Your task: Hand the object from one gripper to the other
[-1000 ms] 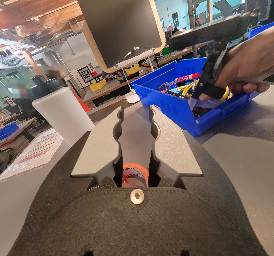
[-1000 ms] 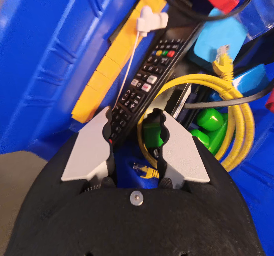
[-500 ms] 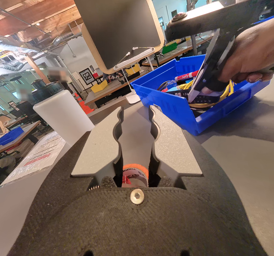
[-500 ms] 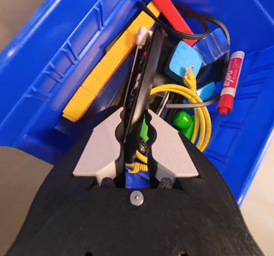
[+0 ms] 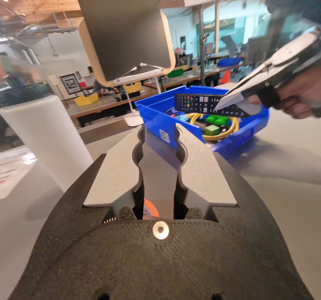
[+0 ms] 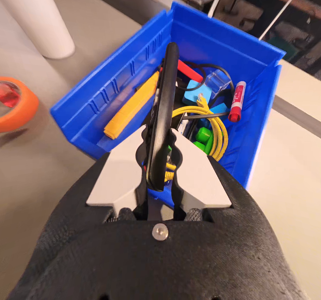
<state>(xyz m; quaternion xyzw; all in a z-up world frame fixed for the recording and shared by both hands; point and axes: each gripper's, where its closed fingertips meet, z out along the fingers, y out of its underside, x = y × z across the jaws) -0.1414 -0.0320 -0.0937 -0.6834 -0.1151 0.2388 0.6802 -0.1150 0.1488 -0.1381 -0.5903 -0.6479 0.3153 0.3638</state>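
My right gripper [image 6: 158, 133] is shut on a black remote control [image 6: 166, 109], with both pads pressed on its faces near one end. It holds the remote edge-up above the blue bin [image 6: 121, 86]. In the left wrist view the remote [image 5: 196, 103] sticks out level from the right gripper [image 5: 231, 100], over the bin [image 5: 156, 117], button side showing. My left gripper [image 5: 159, 135] is open and empty. It is low over the grey table, in front of the bin's near corner and apart from the remote.
The bin holds a yellow cable [image 6: 217, 126], green blocks [image 6: 203, 135], a red marker [image 6: 237, 100], a yellow bar [image 6: 132, 107] and blue blocks. A white cylinder [image 5: 43, 135] stands at left. An orange tape roll [image 6: 17, 103] lies under my left gripper. A black board on a stand [image 5: 121, 27] is behind. Left tips to right tips: about 20 cm. The white cylinder [image 5: 43, 135] lies around 15 cm away from my left fingertips.
My right gripper's pads closed on the remote inside the bin, then lifted it clear and turned it level. My left gripper stayed open and empty, shifting slightly toward the bin.
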